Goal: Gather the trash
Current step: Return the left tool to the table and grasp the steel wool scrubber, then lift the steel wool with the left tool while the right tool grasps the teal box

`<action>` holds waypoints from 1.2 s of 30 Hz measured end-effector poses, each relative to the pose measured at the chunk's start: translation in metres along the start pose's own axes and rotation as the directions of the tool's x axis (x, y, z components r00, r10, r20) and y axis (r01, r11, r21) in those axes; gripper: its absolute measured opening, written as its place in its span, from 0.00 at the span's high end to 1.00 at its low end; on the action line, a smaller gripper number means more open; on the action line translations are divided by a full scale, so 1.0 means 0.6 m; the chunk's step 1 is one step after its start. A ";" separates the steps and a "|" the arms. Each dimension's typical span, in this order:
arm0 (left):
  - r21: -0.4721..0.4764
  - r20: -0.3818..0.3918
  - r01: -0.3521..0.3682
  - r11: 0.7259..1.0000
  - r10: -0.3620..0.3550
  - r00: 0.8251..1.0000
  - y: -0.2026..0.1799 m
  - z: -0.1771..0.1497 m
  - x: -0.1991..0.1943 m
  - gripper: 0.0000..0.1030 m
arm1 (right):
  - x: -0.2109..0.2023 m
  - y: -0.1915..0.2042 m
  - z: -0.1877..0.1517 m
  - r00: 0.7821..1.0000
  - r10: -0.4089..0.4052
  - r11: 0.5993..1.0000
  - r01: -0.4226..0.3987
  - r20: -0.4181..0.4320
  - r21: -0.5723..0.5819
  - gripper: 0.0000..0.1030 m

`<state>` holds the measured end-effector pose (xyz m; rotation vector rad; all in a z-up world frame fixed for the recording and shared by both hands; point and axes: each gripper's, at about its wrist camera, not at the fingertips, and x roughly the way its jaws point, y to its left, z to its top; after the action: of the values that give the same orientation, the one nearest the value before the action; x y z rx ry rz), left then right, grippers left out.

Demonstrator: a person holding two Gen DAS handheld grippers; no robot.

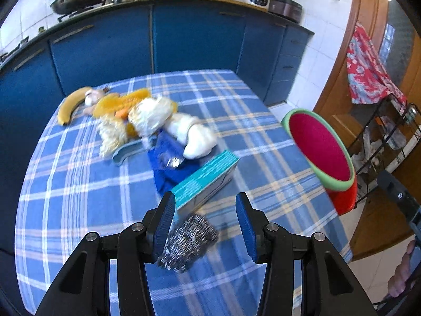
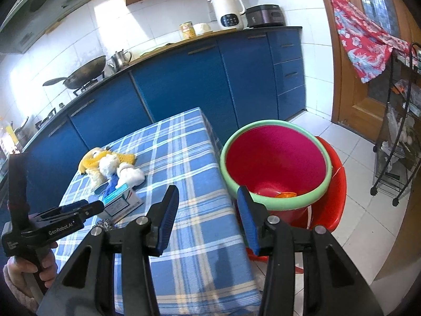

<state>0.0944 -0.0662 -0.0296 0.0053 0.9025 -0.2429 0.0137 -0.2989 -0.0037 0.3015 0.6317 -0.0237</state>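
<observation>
Trash lies heaped at the far left of the checked counter (image 1: pixel 79 184): a banana (image 1: pixel 70 104), yellow peels (image 1: pixel 118 104), white crumpled wrappers (image 1: pixel 184 131) and a blue packet (image 1: pixel 171 163). Nearer sits a teal box (image 1: pixel 208 179), with a steel scourer (image 1: pixel 188 242) touching the left claw's (image 1: pixel 208 226) left pad. That claw gapes half open, gripping nothing. Right claw (image 2: pixel 208 221) likewise stands apart and empty, beside the red basin (image 2: pixel 276 158) on a red stool (image 2: pixel 331 192).

The steel scourer (image 1: pixel 188 243) is blurred and partly hidden behind the left gripper (image 1: pixel 205 221); the pile (image 1: pixel 147 121) on the desk (image 1: pixel 79 197) is smeared.
</observation>
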 end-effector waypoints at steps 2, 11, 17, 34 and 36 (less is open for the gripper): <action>-0.005 -0.011 -0.006 1.000 0.006 1.000 0.005 -0.011 0.002 0.52 | 0.002 0.007 -0.002 1.000 0.005 1.000 -0.005 -0.010 -0.012 0.54; -0.025 -0.066 -0.030 0.999 0.028 0.997 0.028 -0.049 0.020 0.52 | 0.014 0.025 -0.011 0.999 0.025 0.999 -0.026 -0.037 -0.027 0.54; -0.020 -0.080 -0.007 1.000 0.005 0.997 0.026 -0.060 0.032 0.52 | 0.026 0.038 -0.018 0.998 0.034 0.999 -0.036 -0.058 -0.040 0.54; -0.030 -0.079 0.057 0.998 -0.059 0.995 0.022 -0.080 0.053 0.64 | 0.050 0.046 -0.027 0.994 0.030 0.998 -0.035 -0.104 -0.046 0.54; -0.038 -0.071 0.066 0.997 -0.069 0.995 0.025 -0.081 0.050 0.65 | 0.056 0.047 -0.028 0.993 0.031 0.998 -0.037 -0.116 -0.044 0.54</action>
<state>0.0776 -0.0526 -0.0844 -0.0501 0.9801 -0.2912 0.0342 -0.2649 -0.0286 0.2699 0.7408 0.0413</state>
